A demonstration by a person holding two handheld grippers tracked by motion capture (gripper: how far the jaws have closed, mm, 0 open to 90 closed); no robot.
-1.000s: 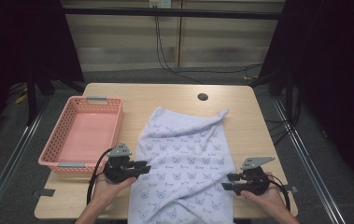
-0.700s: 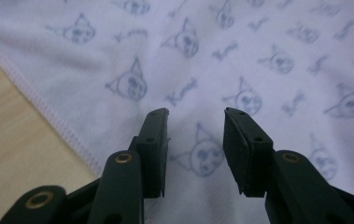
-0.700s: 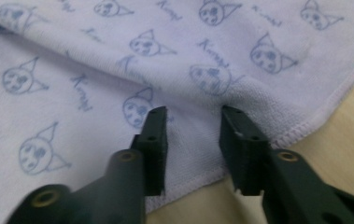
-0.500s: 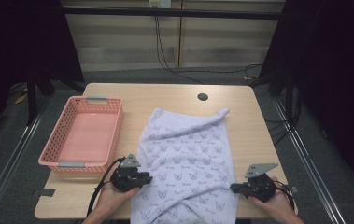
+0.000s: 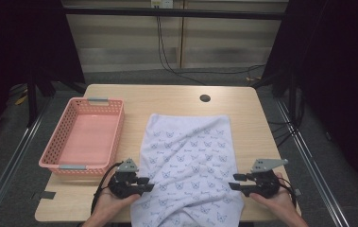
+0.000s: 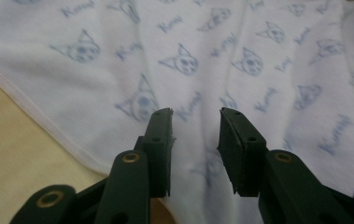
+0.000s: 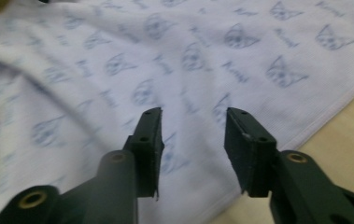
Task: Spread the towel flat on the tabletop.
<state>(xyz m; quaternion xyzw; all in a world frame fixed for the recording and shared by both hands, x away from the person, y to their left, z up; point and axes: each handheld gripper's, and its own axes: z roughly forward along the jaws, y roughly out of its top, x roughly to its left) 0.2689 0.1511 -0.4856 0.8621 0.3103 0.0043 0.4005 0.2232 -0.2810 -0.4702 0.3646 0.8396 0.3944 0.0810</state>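
A white towel (image 5: 188, 161) printed with blue cat faces lies spread flat on the wooden table (image 5: 176, 99), its near end hanging over the front edge. My left gripper (image 5: 147, 183) rests at the towel's left edge. In the left gripper view its jaws (image 6: 195, 116) have just been opening and stand apart over the cloth (image 6: 212, 60), pinching nothing. At the right edge, my right gripper (image 5: 233, 182) has also just been opening. Its own view (image 7: 193, 116) shows the towel (image 7: 165, 60) lying loose under the gap.
A pink plastic basket (image 5: 63, 166) sits on the table's left side, close to my left hand. A round cable hole (image 5: 205, 98) is near the far edge. Bare wood runs along the right side of the towel.
The towel's bunched far end has been drawn flat and straight, closer to the person. Both hands have shifted slightly toward the front edge.
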